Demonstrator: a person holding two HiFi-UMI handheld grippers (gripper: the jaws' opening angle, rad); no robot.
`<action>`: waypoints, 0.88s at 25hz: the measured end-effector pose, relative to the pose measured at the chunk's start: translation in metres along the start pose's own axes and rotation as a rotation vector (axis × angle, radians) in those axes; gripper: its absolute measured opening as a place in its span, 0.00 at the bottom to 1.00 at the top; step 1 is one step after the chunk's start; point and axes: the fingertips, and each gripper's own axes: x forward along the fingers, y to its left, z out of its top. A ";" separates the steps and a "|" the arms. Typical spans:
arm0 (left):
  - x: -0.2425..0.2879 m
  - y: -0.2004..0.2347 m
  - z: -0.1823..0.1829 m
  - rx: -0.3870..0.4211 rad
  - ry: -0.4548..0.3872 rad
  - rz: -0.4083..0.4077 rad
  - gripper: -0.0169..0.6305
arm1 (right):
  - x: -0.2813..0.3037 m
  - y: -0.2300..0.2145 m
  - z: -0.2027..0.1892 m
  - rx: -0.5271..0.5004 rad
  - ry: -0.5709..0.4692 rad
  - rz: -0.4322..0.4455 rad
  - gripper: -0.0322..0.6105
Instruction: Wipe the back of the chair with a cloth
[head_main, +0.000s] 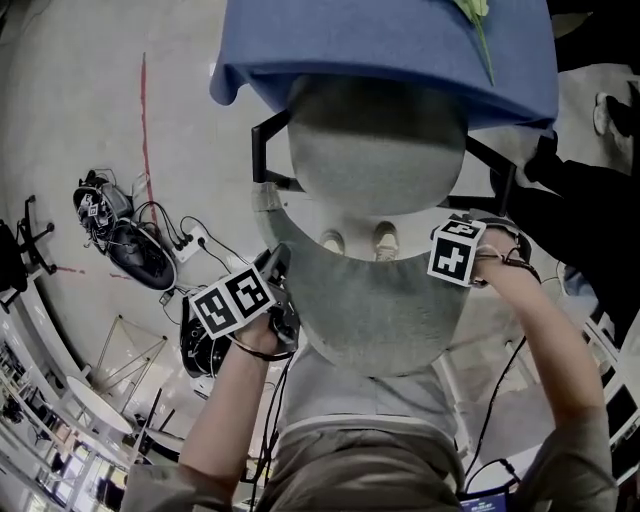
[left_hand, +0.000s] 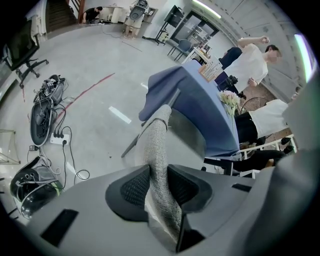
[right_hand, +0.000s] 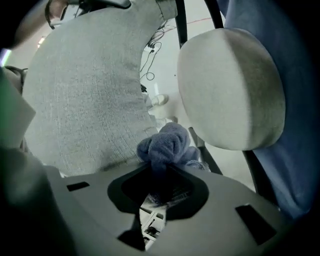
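The chair has a grey fabric back (head_main: 380, 300) and a round grey seat (head_main: 375, 150), seen from above. My left gripper (head_main: 278, 300) is at the back's left edge. In the left gripper view its jaws are shut on that fabric edge (left_hand: 156, 150), which runs up between the pads (left_hand: 132, 187). My right gripper (head_main: 455, 255) is at the back's right edge. In the right gripper view it (right_hand: 162, 172) is shut on a bunched blue cloth (right_hand: 167, 145), close to the back's face (right_hand: 85, 100), with the seat (right_hand: 230, 90) on the right. Whether the cloth touches the fabric I cannot tell.
A table with a blue cover (head_main: 400, 50) overhangs the seat, and flowers (left_hand: 230, 102) stand on it. Bags (head_main: 135, 250), a power strip (head_main: 188, 243) and cables lie on the floor to the left. People (left_hand: 252, 62) are beyond the table.
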 end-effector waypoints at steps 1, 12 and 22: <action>0.000 0.001 -0.001 -0.006 -0.002 -0.001 0.22 | 0.004 0.011 0.010 0.011 -0.029 0.050 0.18; 0.002 0.001 -0.001 0.031 -0.004 0.010 0.22 | -0.093 0.088 0.255 0.028 -0.772 0.306 0.18; 0.001 -0.001 0.001 0.055 -0.034 0.004 0.22 | -0.116 0.091 0.263 0.110 -1.021 0.431 0.18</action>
